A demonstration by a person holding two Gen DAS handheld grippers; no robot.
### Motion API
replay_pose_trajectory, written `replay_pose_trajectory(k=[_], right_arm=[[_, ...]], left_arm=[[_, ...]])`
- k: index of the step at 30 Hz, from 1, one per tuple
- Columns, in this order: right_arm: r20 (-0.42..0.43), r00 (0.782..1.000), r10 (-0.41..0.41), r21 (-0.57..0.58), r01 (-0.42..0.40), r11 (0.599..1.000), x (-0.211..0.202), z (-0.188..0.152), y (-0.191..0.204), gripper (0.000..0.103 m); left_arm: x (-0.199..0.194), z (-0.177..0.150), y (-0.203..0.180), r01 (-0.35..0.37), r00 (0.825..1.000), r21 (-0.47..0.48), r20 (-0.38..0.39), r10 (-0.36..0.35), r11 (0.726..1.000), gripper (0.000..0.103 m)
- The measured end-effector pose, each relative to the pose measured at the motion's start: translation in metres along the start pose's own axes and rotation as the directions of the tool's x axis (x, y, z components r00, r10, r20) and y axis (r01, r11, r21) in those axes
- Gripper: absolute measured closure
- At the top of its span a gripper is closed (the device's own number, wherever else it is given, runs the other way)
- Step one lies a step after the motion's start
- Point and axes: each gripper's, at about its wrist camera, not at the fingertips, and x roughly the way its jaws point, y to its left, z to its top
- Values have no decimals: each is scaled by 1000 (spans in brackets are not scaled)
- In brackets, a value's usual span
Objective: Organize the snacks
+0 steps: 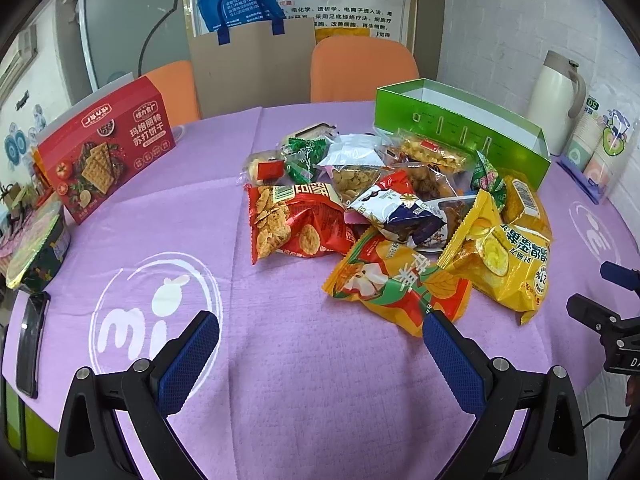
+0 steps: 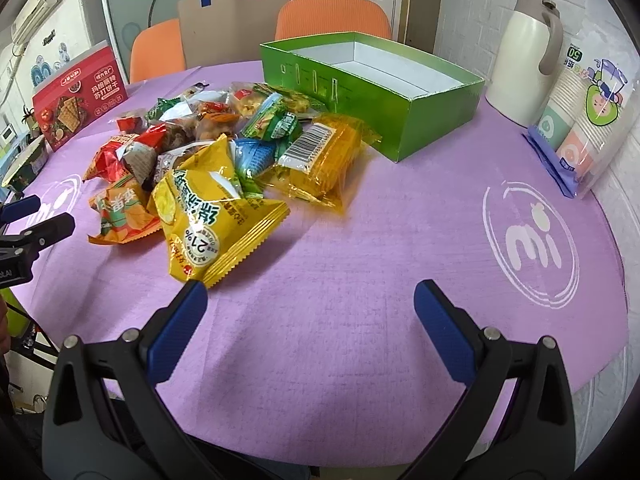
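Note:
A pile of snack packets lies in the middle of the purple tablecloth [image 1: 304, 380]. It includes a red chip bag [image 1: 292, 222], an orange bag [image 1: 394, 284] and a yellow chip bag [image 1: 506, 258], which also shows in the right wrist view [image 2: 208, 216]. An open, empty green box [image 2: 376, 88] stands behind the pile; it shows in the left wrist view too [image 1: 464, 132]. My left gripper [image 1: 320, 334] is open and empty just in front of the orange bag. My right gripper [image 2: 310, 302] is open and empty, its left finger near the yellow bag's corner.
A red cracker box [image 1: 106, 150] stands at the back left. A cream thermos [image 2: 524, 60] and a pack of paper cups [image 2: 588, 116] stand at the right. A phone [image 1: 30, 344] and a bowl [image 1: 34, 248] lie at the left edge. Orange chairs [image 1: 362, 68] stand behind the table.

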Motion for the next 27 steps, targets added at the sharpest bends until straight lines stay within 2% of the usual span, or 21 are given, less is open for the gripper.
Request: replay_pose_trajectory(k=[12, 27], right_arm=[[-11, 999, 36, -10, -36, 999, 11, 6, 2, 0], [-9, 999, 34, -23, -34, 999, 10, 8, 6, 0]], left_arm=[[11, 5, -1, 5, 1000, 0, -22, -5, 1000, 0], [13, 5, 0, 12, 1000, -11, -26, -12, 1000, 0]])
